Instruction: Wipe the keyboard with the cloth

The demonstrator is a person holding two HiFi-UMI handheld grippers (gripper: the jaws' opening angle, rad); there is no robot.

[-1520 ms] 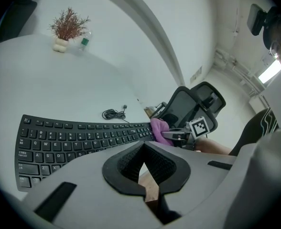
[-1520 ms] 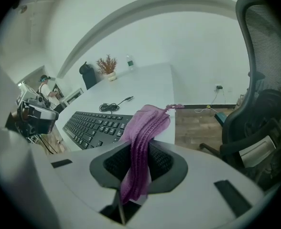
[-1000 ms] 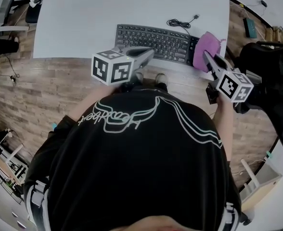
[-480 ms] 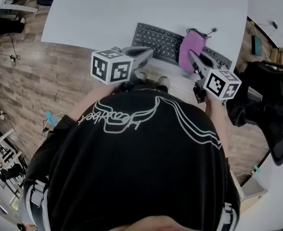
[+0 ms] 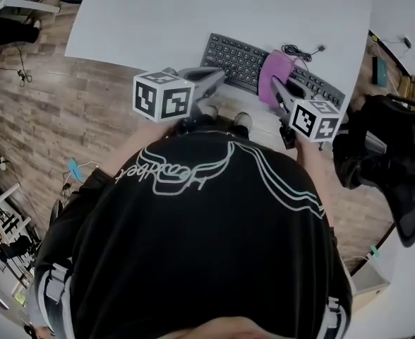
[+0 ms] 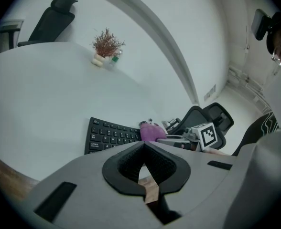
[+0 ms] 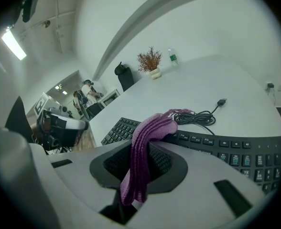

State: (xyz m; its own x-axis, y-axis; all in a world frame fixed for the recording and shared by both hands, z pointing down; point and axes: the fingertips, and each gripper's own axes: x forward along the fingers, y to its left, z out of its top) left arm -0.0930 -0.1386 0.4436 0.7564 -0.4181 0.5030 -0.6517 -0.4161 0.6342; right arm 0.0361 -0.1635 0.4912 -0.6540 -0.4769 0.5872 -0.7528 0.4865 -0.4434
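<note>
Wiping looks under way: the right hand-held gripper [image 5: 278, 94] pinches the purple cloth [image 5: 273, 73], which drapes onto the middle of the keyboard [image 5: 236, 56] on the white surface [image 5: 193, 13]. The left hand-held gripper [image 5: 220, 76] hovers closed and empty near the keyboard's left end. The next move probably calls for dragging the cloth along the keys with even pressure.

The left grey two-jaw gripper [image 5: 219, 77], with its marker cube, sits at upper centre of the head view. Its jaws are closed tip to tip, with nothing between them. The right grey two-jaw gripper [image 5: 278, 89], right of centre, is clamped on a purple knitted cloth [image 5: 272, 68]. Both grippers point up-frame.
</note>
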